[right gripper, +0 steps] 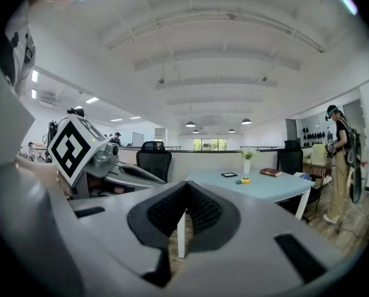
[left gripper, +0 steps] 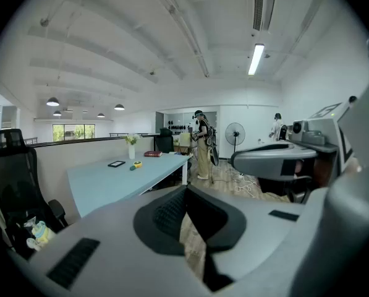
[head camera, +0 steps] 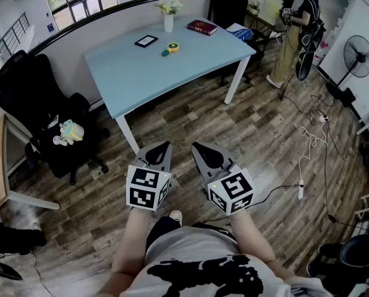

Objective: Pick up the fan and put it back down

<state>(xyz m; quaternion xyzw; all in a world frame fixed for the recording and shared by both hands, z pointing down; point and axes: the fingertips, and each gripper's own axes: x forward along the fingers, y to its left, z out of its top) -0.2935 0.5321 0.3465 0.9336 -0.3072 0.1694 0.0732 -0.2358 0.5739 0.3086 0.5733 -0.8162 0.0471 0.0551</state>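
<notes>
A small yellow and green fan (head camera: 170, 48) lies on the light blue table (head camera: 172, 82), near its far side. It also shows far off in the left gripper view (left gripper: 135, 166) and the right gripper view (right gripper: 242, 180). My left gripper (head camera: 165, 145) and right gripper (head camera: 196, 146) hang side by side over the wood floor, well short of the table's near corner. Both point toward the table. The left gripper's (left gripper: 185, 187) jaws meet at the tips with nothing between them. My right gripper (right gripper: 186, 184) looks the same, shut and empty.
On the table stand a vase of flowers (head camera: 169, 17), a red book (head camera: 202, 27) and a black frame (head camera: 146, 41). A black office chair (head camera: 42, 104) sits at the left. A person (head camera: 295, 30), a standing fan (head camera: 358, 51) and floor cables (head camera: 314, 135) are at the right.
</notes>
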